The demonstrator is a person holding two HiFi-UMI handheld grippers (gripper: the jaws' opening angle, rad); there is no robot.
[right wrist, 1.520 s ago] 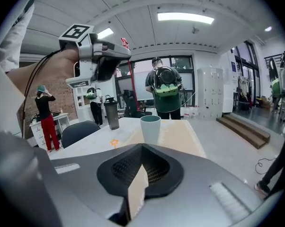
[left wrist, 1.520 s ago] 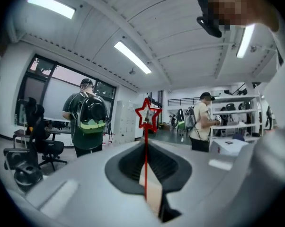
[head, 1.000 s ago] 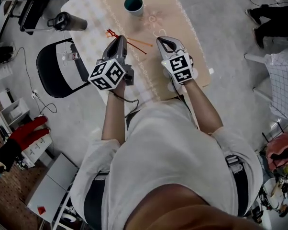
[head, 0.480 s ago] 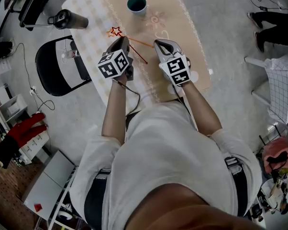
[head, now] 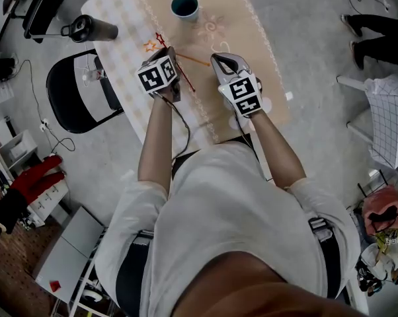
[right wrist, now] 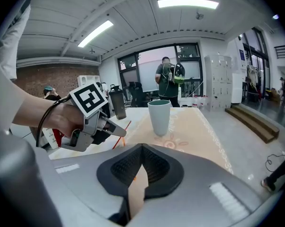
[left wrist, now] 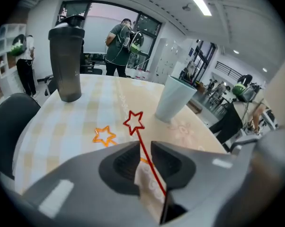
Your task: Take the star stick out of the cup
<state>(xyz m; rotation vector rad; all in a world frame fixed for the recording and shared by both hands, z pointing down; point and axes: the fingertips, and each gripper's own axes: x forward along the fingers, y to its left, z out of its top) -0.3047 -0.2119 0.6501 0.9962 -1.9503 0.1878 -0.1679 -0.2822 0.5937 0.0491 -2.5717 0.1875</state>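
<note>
Star stick, red: in the head view it is out of the cup, its star end on or just above the checked part of the worktop, just beside an orange star stick. The left gripper is over it. The right gripper sits alongside.

Left gripper view: the 2 jaws of the left gripper have just been opening. They stand apart, not clamping the star stick, which runs through the gap. The cup stands beyond, well apart.

Right gripper view: the right gripper is closed with nothing between its jaws.
</note>
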